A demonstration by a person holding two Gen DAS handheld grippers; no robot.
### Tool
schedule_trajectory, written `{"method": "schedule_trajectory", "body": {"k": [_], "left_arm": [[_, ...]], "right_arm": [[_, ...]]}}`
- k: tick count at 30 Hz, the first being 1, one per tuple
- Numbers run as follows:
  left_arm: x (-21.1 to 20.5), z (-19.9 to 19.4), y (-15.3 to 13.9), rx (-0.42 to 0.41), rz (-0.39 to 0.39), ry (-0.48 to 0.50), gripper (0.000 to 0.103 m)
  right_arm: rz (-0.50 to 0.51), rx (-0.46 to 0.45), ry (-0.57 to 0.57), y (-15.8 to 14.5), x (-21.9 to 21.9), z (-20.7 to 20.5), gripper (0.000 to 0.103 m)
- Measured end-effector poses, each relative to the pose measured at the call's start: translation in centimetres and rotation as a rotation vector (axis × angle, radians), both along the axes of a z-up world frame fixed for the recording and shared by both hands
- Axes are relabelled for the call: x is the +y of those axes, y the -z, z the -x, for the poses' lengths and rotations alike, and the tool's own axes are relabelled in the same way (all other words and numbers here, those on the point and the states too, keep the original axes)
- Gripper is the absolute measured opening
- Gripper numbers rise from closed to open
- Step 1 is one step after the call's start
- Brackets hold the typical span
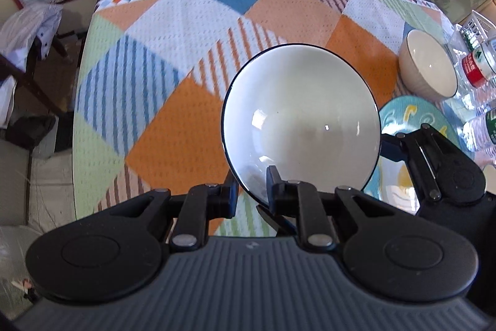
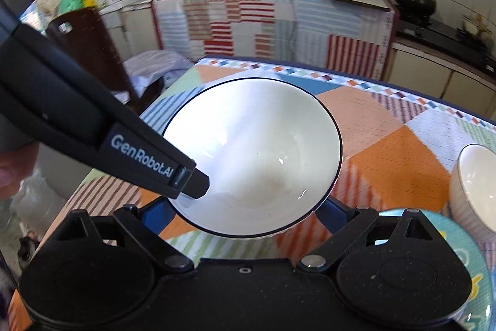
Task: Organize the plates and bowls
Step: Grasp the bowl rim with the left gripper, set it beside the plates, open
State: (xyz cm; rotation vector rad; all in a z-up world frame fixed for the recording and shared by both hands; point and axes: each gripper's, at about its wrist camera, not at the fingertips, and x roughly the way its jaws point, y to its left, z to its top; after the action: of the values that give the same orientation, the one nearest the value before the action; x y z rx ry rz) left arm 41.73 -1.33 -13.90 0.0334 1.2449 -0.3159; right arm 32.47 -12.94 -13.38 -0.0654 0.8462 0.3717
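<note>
1. Nearest your left-wrist camera is the left gripper [image 1: 250,193], its jaws pinching the near rim of the white bowl [image 1: 300,120]: one finger sits inside the bowl, the other outside under the wall.
2. That rim pinch explains the bowl's tilt. It hangs from one edge, lifted off the tabletop [image 1: 173,58], with its opening facing back toward you.
3. Your right gripper [image 2: 248,214] has its jaws spread wide, one blue finger at each side beneath the bowl [image 2: 257,157]. Whether they touch the underside you cannot tell from these views; I judge they are placed to cradle or steady it.
4. From the right wrist view, the left gripper reaches in from 9 o'clock and its tip grips the bowl's rim at about 8 o'clock.
5. A cream bowl [image 1: 429,67] stands upright on the tabletop at 2 o'clock from the held bowl, apart from it.
6. A teal patterned plate [image 1: 412,120] lies flat at 3 o'clock, partly hidden behind the held bowl and your right gripper.
7. Plastic bottles [image 1: 477,67] crowd the far right edge beside the cream bowl, so I judge any set-down there needs care.
8. Stacking looks barely begun: the bowls and the plate are separate.
</note>
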Motion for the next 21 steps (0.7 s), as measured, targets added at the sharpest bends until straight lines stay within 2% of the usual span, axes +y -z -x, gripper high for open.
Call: {"method": "schedule_trajectory", "body": {"k": [10, 16, 20, 21], "left_arm": [[1.2, 2.8, 2.0, 0.059, -0.028, -0.022, 0.021], [2.1, 2.5, 3.8, 0.121, -0.001, -0.076, 0.022], [2.2, 2.6, 4.2, 0.131, 0.008, -0.068, 0.022], [2.2, 2.6, 4.1, 0.132, 0.011, -0.068, 0.026]], "right_arm": [[0.005, 0.043, -0.106, 1.2, 1.3, 2.3, 0.098], [0.025, 0.081, -0.123, 2.5, 2.1, 2.6, 0.098], [0.083, 0.058, -0.137, 3.0, 3.1, 3.0, 0.100], [0.093, 0.050, -0.133, 3.0, 3.1, 3.2, 0.100]]}}
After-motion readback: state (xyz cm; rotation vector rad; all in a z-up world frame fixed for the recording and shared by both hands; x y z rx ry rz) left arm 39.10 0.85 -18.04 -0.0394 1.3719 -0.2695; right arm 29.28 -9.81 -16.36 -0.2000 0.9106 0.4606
